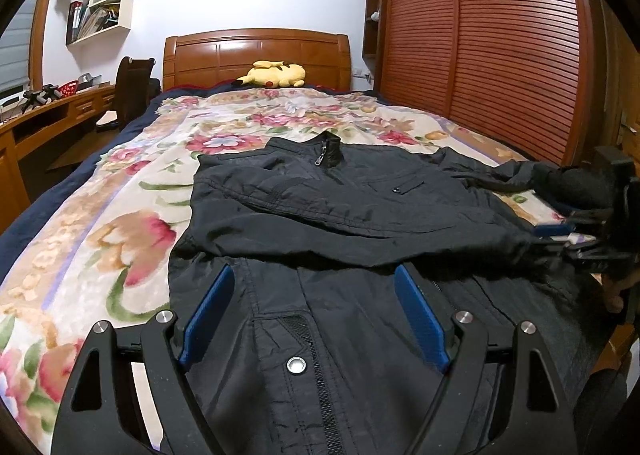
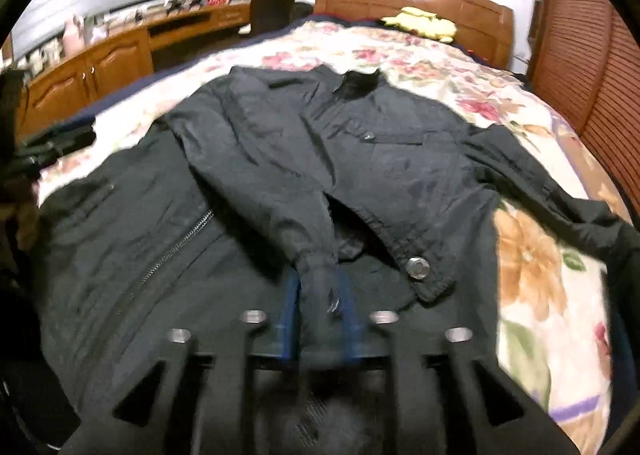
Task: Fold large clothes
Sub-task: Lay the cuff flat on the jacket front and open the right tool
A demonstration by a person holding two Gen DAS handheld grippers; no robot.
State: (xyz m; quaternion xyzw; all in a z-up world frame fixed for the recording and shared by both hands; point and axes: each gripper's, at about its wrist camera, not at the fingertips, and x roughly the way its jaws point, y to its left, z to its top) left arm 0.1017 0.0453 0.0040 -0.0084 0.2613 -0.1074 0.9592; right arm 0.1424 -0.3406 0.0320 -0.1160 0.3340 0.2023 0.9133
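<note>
Left gripper (image 1: 314, 315): yours, entering from the bottom of the left wrist view. Blue pads (image 1: 208, 315) spread wide apart, nothing pinched between them. Black linkage arms fan out toward the lower left and lower right corners.

Right gripper (image 2: 320, 311): yours, entering from the bottom centre of the right wrist view, blurred. Blue pads (image 2: 291, 315) drawn close, clamped on a dark sleeve cuff (image 2: 318, 275).

Right gripper, second sighting: at the right edge of the left wrist view, dark fabric bunched at its tip.
</note>
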